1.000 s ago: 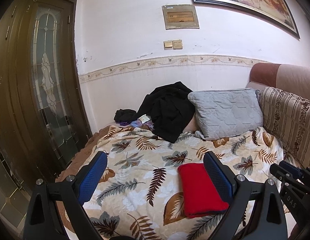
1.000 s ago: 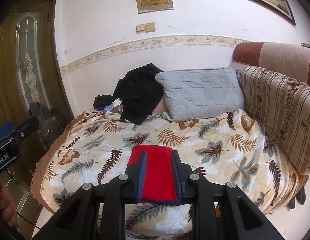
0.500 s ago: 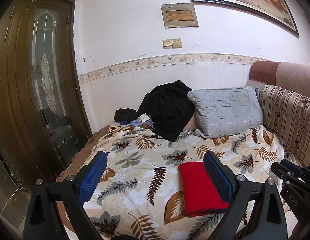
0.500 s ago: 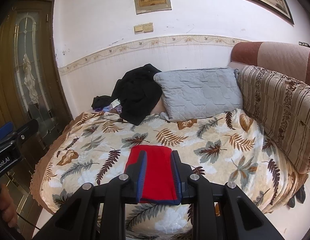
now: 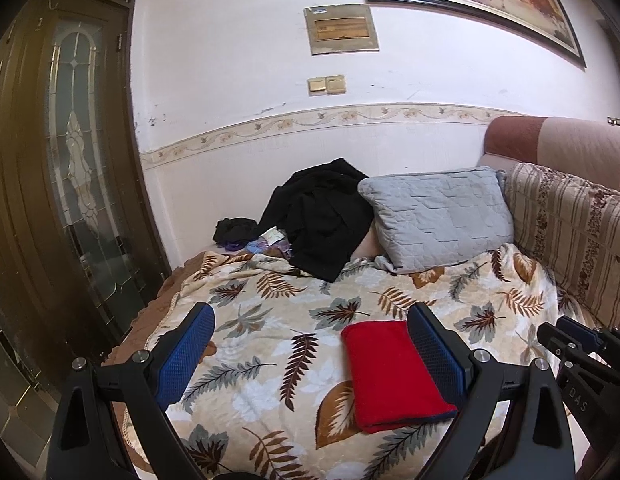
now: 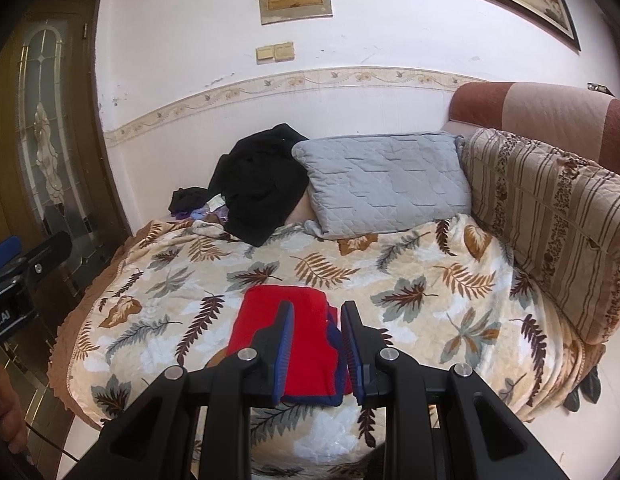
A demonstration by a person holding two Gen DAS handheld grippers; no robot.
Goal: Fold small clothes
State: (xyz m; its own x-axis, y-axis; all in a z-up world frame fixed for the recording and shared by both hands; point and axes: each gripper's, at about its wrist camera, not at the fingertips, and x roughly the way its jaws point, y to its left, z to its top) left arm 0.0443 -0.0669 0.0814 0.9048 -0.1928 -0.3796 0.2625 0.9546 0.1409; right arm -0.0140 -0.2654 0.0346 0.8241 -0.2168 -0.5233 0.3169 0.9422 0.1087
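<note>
Red cloth (image 5: 392,374) lies folded on the leaf-print blanket (image 5: 269,320), near its front edge. Left gripper (image 5: 310,344) — fingers wide apart, holding nothing, above the blanket. Right gripper (image 6: 316,340) — fingers narrowly apart with a gap showing, raised over the cloth, clamping nothing. Behind: grey pillow (image 6: 384,182), black garment (image 6: 257,184), striped cushion (image 6: 558,224), wall.

Bright even daylight, sharp focus, soft shadows, fisheye-bent edges (dark corners)
</note>
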